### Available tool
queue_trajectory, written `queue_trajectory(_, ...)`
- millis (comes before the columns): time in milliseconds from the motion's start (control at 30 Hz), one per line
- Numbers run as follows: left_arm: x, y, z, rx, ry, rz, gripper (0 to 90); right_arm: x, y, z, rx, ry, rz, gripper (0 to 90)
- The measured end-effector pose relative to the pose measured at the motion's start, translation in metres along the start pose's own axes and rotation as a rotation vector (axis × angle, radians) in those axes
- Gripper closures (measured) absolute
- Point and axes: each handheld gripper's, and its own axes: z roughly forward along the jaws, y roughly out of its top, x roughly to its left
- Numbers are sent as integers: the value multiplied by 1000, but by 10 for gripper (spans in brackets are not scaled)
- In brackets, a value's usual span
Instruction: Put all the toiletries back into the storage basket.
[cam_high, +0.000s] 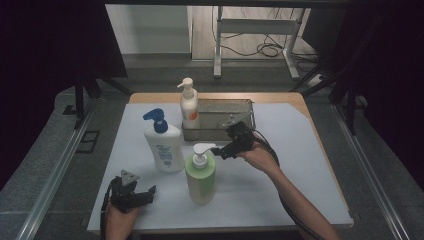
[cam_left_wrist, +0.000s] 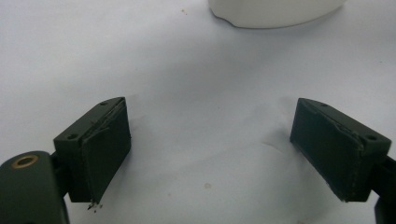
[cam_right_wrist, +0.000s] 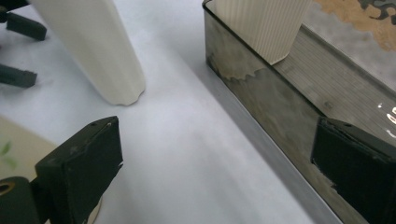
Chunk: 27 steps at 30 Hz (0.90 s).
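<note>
A white-covered counter (cam_high: 300, 165) carries three pump bottles and a metal tray (cam_high: 220, 131). The green bottle (cam_high: 201, 179) stands upright near the middle of the counter's near half, its white pump head (cam_high: 202, 149) turned toward the right tongs (cam_high: 223, 150). These tongs, held in the person's right hand (cam_high: 255, 155), lie just beside the pump head with jaws released; nothing sits between them. In the right gripper view the two black jaws stand wide apart over bare counter, the tray wall (cam_right_wrist: 261, 107) running past the right jaw and the green bottle's side (cam_right_wrist: 18, 144) showing behind the left jaw. The white bottle with the blue pump (cam_high: 163, 145) stands upright to the left of the green one, close beside it but apart. The cream bottle (cam_high: 189, 107) stands at the tray's left end; in the right gripper view its base (cam_right_wrist: 264, 28) rests inside the tray. The left tongs (cam_high: 145, 194) rest low at the counter's near left edge, jaws released and empty, well apart from the bottles.
</note>
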Motion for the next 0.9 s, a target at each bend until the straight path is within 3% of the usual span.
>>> queue_trajectory(300,0,0,0,0,0,0,120,13,-13,-19,2,19,-63,0)
queue_trajectory(900,0,0,0,0,0,0,120,39,-43,-40,-49,117,-98,0)
